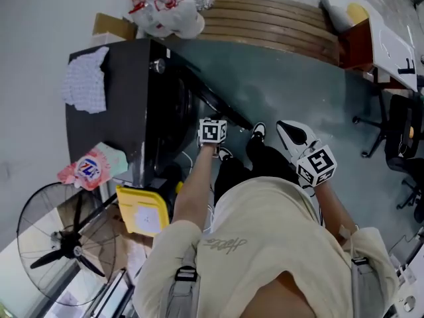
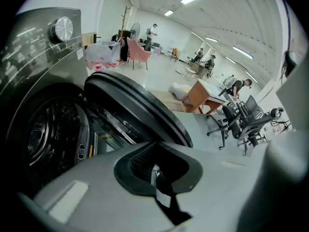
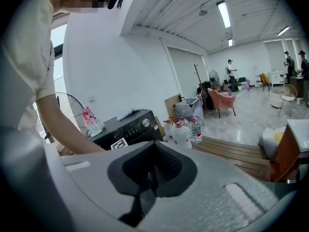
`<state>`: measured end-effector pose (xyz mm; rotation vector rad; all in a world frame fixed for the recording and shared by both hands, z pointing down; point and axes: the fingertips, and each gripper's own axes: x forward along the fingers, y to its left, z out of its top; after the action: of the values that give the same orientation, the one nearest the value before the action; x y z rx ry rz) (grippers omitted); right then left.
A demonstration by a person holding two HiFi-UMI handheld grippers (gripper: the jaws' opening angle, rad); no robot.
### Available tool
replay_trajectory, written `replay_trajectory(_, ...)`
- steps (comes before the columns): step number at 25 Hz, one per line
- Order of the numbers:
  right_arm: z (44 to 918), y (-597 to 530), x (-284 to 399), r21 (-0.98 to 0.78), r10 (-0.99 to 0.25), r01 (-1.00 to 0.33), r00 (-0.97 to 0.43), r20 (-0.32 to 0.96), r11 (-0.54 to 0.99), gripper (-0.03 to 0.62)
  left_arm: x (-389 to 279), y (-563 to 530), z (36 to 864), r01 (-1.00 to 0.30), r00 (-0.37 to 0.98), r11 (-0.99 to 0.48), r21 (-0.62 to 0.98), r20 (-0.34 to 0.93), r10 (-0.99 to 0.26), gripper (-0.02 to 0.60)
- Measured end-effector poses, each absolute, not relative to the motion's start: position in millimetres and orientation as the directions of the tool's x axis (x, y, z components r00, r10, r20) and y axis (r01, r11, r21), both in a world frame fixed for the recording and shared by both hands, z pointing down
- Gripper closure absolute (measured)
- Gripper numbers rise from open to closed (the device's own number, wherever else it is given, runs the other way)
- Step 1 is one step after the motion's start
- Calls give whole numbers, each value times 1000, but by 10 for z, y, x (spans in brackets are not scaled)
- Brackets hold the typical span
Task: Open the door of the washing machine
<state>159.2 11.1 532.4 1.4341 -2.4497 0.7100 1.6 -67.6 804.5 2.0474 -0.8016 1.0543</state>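
Observation:
The dark washing machine [image 1: 109, 121] stands at the left of the head view, with its round door [image 1: 215, 105] swung out over the grey floor. In the left gripper view the door [image 2: 137, 111] stands open and shows the drum [image 2: 48, 139], under the control knob [image 2: 63, 29]. My left gripper [image 1: 212, 130] hangs just in front of the door's edge; its jaws [image 2: 157, 178] are shut with nothing between them. My right gripper [image 1: 283, 128] is off to the right, apart from the machine, its jaws [image 3: 152, 180] shut and holding nothing.
On the machine's top lie a patterned cloth [image 1: 86, 81] and a pink detergent bag [image 1: 93, 166]. A yellow container [image 1: 142, 211] and a floor fan [image 1: 63, 244] stand near its front left. Water bottles [image 1: 172, 5], a wooden platform [image 1: 278, 25] and office chairs [image 1: 397, 131] lie beyond.

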Motion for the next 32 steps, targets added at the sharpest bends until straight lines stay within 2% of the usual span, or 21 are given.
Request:
replay_trajectory(10,5407,-239,2231,-327,-792,-867,-483,372,375,592,255,-931,7949,-792,416,-566,229,881,-225,569)
replay_trajectory(17,5445,-413,2439,-304,-809,-882,-457,369,360,592,429,-1044,7909,-789,399,-574,219,893,-208,569)
replay_trajectory(26,5578,-679,2530,-285,-816,-911,-398,420,298,592,746,-1245,7912,-718,478,-628,299,868,-133,568)
replay_trajectory(32,5375,-1154,2666,-248,-832,-937,-337,441,248,592,1042,-1385,7871,-658,525,-655,372,850,-44,569)
